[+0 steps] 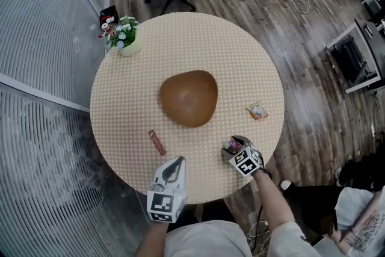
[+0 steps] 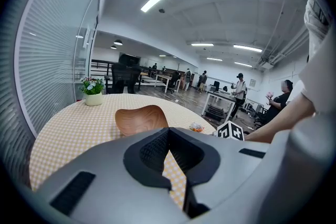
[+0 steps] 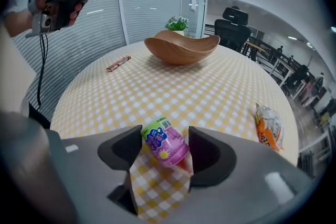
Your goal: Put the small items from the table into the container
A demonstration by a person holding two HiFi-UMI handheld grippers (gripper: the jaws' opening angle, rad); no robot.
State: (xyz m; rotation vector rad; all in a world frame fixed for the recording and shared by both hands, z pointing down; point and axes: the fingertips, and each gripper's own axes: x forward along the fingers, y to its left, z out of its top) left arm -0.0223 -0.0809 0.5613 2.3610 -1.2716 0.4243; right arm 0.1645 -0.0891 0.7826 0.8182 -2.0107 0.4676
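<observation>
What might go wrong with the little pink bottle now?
The pink bottle sits crooked between the jaws of the right hand-held gripper, so it may slip out. It is near the edge of the table, so a dropped bottle might roll off.

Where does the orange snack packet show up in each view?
Head view: orange snack packet on the table, right of the wooden bowl.
Left gripper view: packet small, just right of the bowl.
Right gripper view: packet far right, bowl top centre.
Shared landmark: the wooden bowl.
</observation>
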